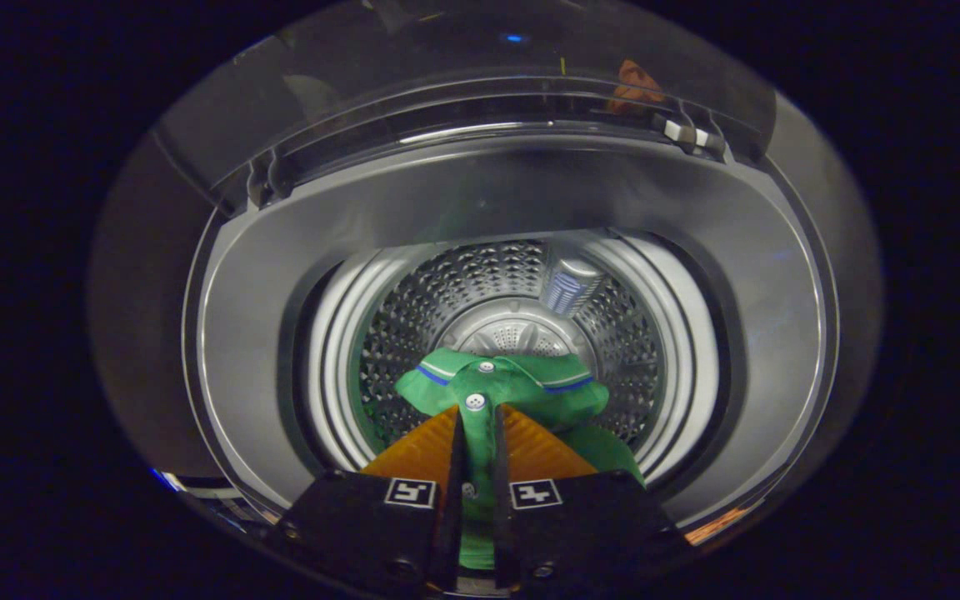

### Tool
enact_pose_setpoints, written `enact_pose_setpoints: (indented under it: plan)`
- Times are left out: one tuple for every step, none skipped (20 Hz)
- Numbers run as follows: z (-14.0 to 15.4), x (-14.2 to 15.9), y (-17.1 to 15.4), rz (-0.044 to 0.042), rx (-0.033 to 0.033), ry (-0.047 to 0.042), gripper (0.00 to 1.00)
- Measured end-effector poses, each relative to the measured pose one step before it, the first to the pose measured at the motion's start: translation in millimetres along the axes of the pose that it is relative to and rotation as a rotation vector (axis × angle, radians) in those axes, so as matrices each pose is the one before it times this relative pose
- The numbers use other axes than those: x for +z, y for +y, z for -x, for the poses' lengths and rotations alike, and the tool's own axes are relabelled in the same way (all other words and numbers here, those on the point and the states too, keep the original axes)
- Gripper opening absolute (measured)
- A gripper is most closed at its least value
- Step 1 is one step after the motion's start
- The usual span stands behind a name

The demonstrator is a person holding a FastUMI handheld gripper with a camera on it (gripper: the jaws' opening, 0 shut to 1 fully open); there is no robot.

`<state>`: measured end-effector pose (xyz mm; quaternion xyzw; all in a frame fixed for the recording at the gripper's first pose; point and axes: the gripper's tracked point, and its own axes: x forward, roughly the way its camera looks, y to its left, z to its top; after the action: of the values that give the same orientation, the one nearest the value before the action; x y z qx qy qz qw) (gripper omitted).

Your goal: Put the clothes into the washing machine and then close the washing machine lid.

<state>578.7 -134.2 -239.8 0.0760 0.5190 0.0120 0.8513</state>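
Gripper (pixel 477 425) jaws closed on green shirt (pixel 497 387), pinching its buttoned placket. Shirt hangs inside the washing machine (pixel 480 200) drum (pixel 413 308), collar pointing away from the fingers, long axis along them. Lid (pixel 447 75) raised. No legible writing.

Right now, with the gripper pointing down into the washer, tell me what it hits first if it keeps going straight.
The gripper, shut on the green shirt, would likely carry it onto the drum floor; depth is unclear.
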Motion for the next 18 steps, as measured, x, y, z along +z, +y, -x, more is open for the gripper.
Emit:
enact_pose_setpoints:
  plan:
    - [-0.48,0.63,2.0,-0.00184,0.00119,-0.01202,0.24]
    - [2.01,0.58,-0.61,-0.00298,-0.00709,-0.01023,0.35]
    - [0.48,1.13,-0.56,-0.00063,-0.00547,-0.0134,0.47]
    - [2.21,1.9,-1.41,0.00242,-0.01016,-0.0189,0.58]
    - [1.34,2.93,-0.5,0.00294,-0.00756,-0.02047,0.7]
    - [3.89,2.59,-0.18,0.00846,-0.00503,-0.02006,0.71]
    - [3.5,4.34,-0.94,0.01471,-0.00723,-0.02598,0.71]
    - [3.04,5.25,-1.34,0.02083,-0.00856,-0.02969,0.71]
    - [3.76,6.01,-2.47,0.02516,-0.01356,-0.03226,0.71]
    - [5.11,5.5,-1.83,0.02568,-0.01376,-0.02884,0.71]
    - [6.28,6.68,-0.92,0.03182,-0.01099,-0.03475,0.71]
    - [6.82,7.05,-0.13,0.03042,-0.00826,-0.03542,0.71]
    - [7.7,7.6,-0.57,0.02296,-0.0072,-0.03336,0.71]
    - [7.09,9.08,-0.57,0.02009,-0.00808,-0.03776,0.71]
    - [5.78,7.47,-0.39,0.01598,-0.00569,-0.03233,0.71]
    - [8.68,9.55,0.48,0.01418,-0.00109,-0.03213,0.71]
    - [5.98,8.1,-0.93,0.01308,0.00183,-0.02904,0.71]
    - [7.53,9.96,0.05,0.01026,0.00315,-0.03311,0.71]
